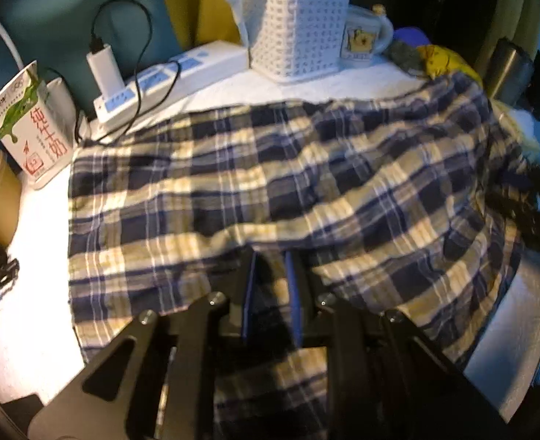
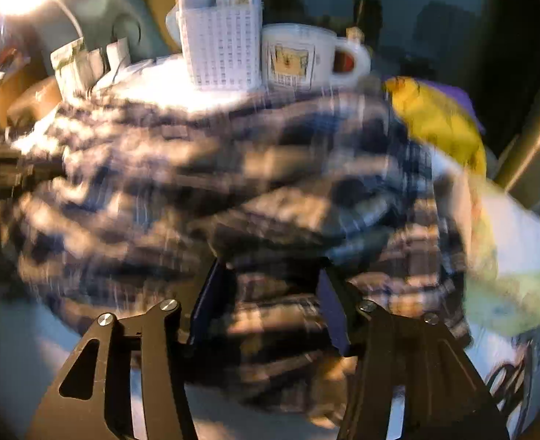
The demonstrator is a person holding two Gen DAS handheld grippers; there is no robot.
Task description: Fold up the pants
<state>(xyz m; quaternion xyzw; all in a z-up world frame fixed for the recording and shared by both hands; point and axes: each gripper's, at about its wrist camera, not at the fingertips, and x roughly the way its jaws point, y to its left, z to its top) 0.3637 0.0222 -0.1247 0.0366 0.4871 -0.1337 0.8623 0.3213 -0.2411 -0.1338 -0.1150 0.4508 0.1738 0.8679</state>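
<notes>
The one thing with readable writing is the milk carton (image 1: 26,124) at the table's left edge, seen from the left wrist. Down its white front run three large red Chinese characters, 纯牛奶. Below them sits a small red square mark, too small to make out. Near its top, a green logo with white characters is blurred beyond reading. The mug (image 1: 361,38) carries a yellow picture in a frame; the line beneath cannot be read.
</notes>
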